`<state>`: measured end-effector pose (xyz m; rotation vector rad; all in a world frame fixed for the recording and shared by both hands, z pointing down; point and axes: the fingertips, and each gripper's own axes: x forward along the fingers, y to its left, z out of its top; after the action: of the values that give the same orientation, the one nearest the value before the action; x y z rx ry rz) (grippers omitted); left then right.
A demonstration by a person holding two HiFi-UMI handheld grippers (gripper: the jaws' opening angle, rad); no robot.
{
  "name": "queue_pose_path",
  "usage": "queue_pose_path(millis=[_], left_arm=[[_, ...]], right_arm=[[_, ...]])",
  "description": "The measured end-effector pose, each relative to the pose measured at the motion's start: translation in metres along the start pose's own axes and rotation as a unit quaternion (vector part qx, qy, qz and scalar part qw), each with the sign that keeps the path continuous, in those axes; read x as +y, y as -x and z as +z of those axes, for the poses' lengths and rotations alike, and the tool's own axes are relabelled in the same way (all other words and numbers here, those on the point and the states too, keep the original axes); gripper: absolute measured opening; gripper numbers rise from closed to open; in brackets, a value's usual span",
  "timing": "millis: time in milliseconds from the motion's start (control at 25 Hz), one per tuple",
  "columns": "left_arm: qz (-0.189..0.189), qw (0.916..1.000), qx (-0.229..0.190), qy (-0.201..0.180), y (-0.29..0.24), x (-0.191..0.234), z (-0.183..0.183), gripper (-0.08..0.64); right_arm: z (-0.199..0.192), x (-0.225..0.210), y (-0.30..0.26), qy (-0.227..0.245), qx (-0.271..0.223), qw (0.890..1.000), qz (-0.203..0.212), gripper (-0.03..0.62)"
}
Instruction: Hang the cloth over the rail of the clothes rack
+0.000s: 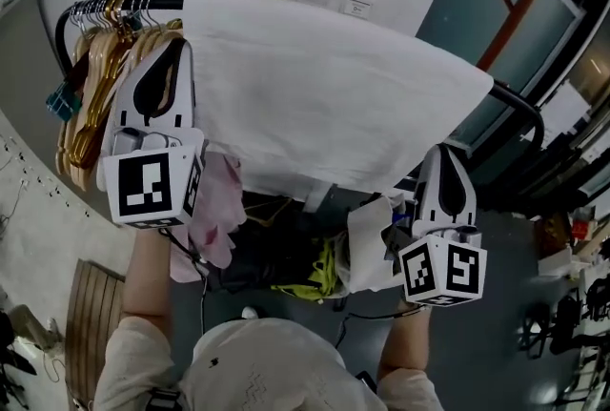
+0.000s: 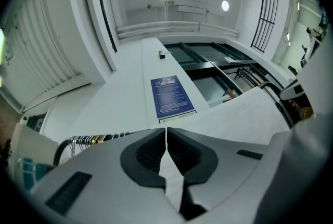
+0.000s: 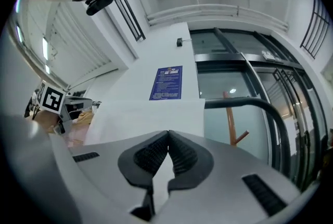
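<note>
Closest up, left gripper [image 1: 177, 45]: pinches cloth [image 1: 324, 104] at its left edge, jaws shut on it, just beside hangers [image 1: 98, 80]. Right gripper [image 1: 438, 152] likewise: shut on cloth's right edge, lower down. Lies draped over rail [image 1: 520, 100] already, spread flat between hangers and rail's bend, front hem hanging near pink garment [image 1: 215, 201]. Looks like evening-out stage. To do it well: draw both edges down together, with equal pull, so neither side drags cloth off rail. Keep left edge clear of hangers. Stop once front and back falls seem balanced; back fall hidden here, so go gently. Let go only with cloth slack and settled.
</note>
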<state>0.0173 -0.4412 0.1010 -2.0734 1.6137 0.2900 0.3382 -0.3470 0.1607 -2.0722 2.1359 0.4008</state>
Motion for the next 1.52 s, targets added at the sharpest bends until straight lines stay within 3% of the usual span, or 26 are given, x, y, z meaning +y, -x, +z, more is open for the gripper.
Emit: queue_pose_path(millis=[160, 360, 440, 560, 640, 800, 1000, 1120, 1320, 1520], left_arm=[[-0.028, 0.9978, 0.025, 0.055, 0.04, -0.035, -0.034, 0.012], [-0.067, 0.9886, 0.106, 0.083, 0.101, -0.095, -0.113, 0.012], [-0.077, 0.9821, 0.148, 0.088, 0.122, -0.118, -0.153, 0.012], [-0.084, 0.9656, 0.217, 0.115, 0.159, -0.146, -0.201, 0.012], [-0.086, 0.9597, 0.233, 0.131, 0.183, -0.164, -0.222, 0.012], [-0.09, 0.9605, 0.213, 0.154, 0.214, -0.201, -0.231, 0.012], [-0.125, 0.9459, 0.254, 0.158, 0.264, -0.245, -0.245, 0.012], [-0.132, 0.9383, 0.262, 0.183, 0.275, -0.256, -0.243, 0.012], [-0.125, 0.9455, 0.252, 0.165, 0.277, -0.255, -0.237, 0.012], [-0.126, 0.9462, 0.248, 0.166, 0.281, -0.258, -0.232, 0.012]], right_arm=[[-0.039, 0.024, 0.013, -0.036, 0.02, 0.999, 0.025, 0.018], [-0.105, 0.057, 0.04, -0.043, 0.06, 0.997, 0.029, 0.018], [-0.141, 0.067, 0.05, -0.029, 0.083, 0.996, 0.027, 0.018], [-0.193, 0.082, 0.075, -0.009, 0.132, 0.991, 0.025, 0.018], [-0.228, 0.093, 0.092, -0.007, 0.165, 0.986, 0.037, 0.018], [-0.281, 0.107, 0.121, -0.034, 0.208, 0.976, 0.053, 0.018], [-0.302, 0.118, 0.16, -0.058, 0.226, 0.97, 0.061, 0.018], [-0.303, 0.12, 0.171, -0.064, 0.229, 0.969, 0.062, 0.018], [-0.299, 0.119, 0.174, -0.056, 0.221, 0.97, 0.078, 0.018], [-0.295, 0.112, 0.179, -0.055, 0.217, 0.971, 0.08, 0.018]])
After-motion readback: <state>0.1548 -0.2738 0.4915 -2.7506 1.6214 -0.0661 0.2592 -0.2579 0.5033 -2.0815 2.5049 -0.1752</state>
